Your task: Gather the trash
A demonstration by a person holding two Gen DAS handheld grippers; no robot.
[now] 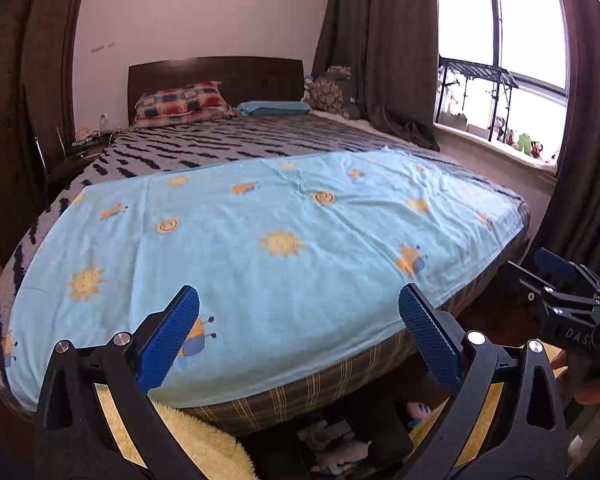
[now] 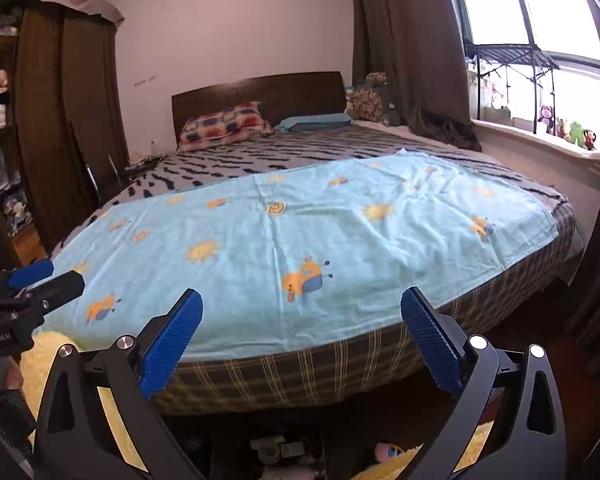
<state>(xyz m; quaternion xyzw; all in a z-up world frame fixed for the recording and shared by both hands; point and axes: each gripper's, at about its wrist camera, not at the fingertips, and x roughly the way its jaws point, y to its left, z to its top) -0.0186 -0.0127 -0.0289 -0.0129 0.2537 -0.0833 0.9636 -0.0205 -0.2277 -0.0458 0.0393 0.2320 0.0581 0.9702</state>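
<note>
Both grippers hover at the foot of a bed [image 1: 260, 140]; no trash shows on the light blue sheet [image 1: 284, 216]. My left gripper [image 1: 299, 292] is open with nothing between its blue pads, and so is my right gripper [image 2: 302, 293]. Below them, on the floor, lies a dark container [image 1: 384, 428] with crumpled pale items [image 1: 336, 452] in it, also visible as crumpled items [image 2: 280, 450] in the right wrist view. The right gripper [image 1: 560, 276] shows at the right edge of the left view. The left gripper [image 2: 32, 280] shows at the left edge of the right view.
A fluffy yellow rug [image 1: 204, 444] lies under the grippers. A small pink and blue toy [image 2: 388, 451] sits by the container. Two pillows [image 1: 180, 102] lean at the headboard. A dark wardrobe [image 2: 60, 120] stands left, curtains [image 1: 380, 52] and a window sill with toys [image 2: 572, 132] right.
</note>
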